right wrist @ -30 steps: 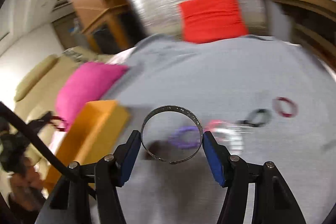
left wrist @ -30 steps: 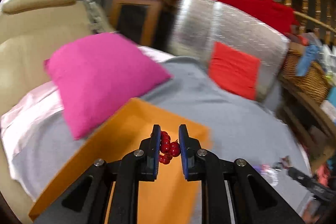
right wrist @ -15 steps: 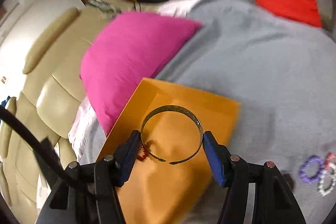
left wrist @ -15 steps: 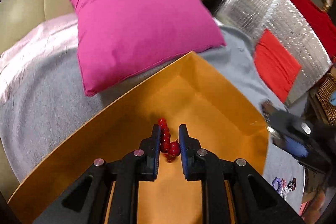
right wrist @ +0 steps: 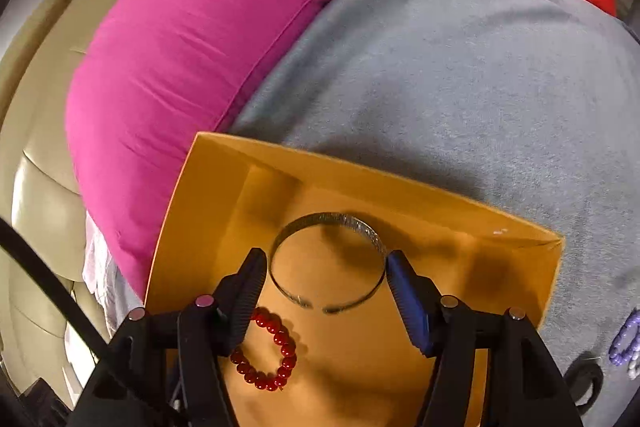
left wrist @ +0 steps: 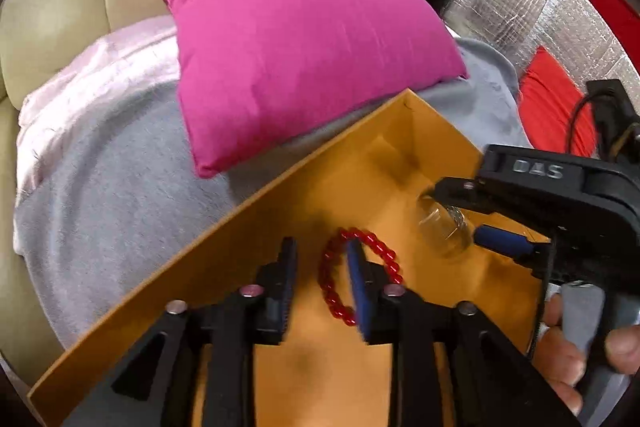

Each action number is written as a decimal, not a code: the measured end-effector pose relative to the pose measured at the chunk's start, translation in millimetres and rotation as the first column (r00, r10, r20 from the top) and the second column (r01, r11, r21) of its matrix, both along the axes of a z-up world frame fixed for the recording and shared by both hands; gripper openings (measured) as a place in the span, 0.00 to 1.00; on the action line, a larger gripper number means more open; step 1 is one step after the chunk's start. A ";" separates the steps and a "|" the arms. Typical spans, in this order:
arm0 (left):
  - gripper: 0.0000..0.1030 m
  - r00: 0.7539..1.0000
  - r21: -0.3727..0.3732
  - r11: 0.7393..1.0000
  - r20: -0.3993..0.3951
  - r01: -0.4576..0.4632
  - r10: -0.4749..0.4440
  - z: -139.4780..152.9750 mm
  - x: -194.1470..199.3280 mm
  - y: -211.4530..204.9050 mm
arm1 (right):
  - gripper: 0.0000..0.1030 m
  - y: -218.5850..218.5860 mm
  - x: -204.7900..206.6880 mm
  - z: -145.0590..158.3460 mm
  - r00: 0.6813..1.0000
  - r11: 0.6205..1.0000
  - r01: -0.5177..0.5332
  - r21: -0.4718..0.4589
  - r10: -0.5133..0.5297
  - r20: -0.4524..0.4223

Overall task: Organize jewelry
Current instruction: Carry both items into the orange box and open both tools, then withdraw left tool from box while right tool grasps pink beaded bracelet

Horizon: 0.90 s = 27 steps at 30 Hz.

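Purple bracelet (right wrist: 626, 339) cut by right edge

Grey blanket (right wrist: 460, 75) over a bed, pink cushion (right wrist: 192, 39) and open orange box (right wrist: 400, 187) on it, purple bracelet (right wrist: 624, 339) nearby

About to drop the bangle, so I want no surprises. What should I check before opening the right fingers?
1. Silver bangle gripped by right gripper: ok.
2. Bangle over the orange box: ok.
3. Red bracelet released and lying in the box: ok.
4. Left gripper clear of the red bracelet: cannot tell, one finger overlaps its loop.
5. All jewelry collected: not ok, purple bracelet lies on the grey blanket.
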<state>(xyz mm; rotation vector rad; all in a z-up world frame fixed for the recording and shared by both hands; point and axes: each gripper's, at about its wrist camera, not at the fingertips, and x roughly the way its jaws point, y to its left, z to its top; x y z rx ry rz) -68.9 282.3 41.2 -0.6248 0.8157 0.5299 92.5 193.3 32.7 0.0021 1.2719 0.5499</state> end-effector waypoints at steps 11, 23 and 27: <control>0.61 0.992 0.228 0.974 0.125 -0.003 -0.026 50.0 -14.0 -39.6 | 0.64 -88.7 -35.6 82.8 0.981 0.979 -0.008 0.204 -0.032 0.194; 0.76 0.947 0.456 0.880 0.202 0.136 -0.251 83.5 -10.9 -143.5 | 0.64 -325.8 -95.2 130.2 0.905 0.911 0.200 0.360 -0.313 0.288; 0.76 0.932 0.482 0.853 0.173 0.202 -0.318 79.9 1.1 -174.6 | 0.64 -375.2 -100.9 99.3 0.891 0.864 0.288 0.414 -0.400 0.215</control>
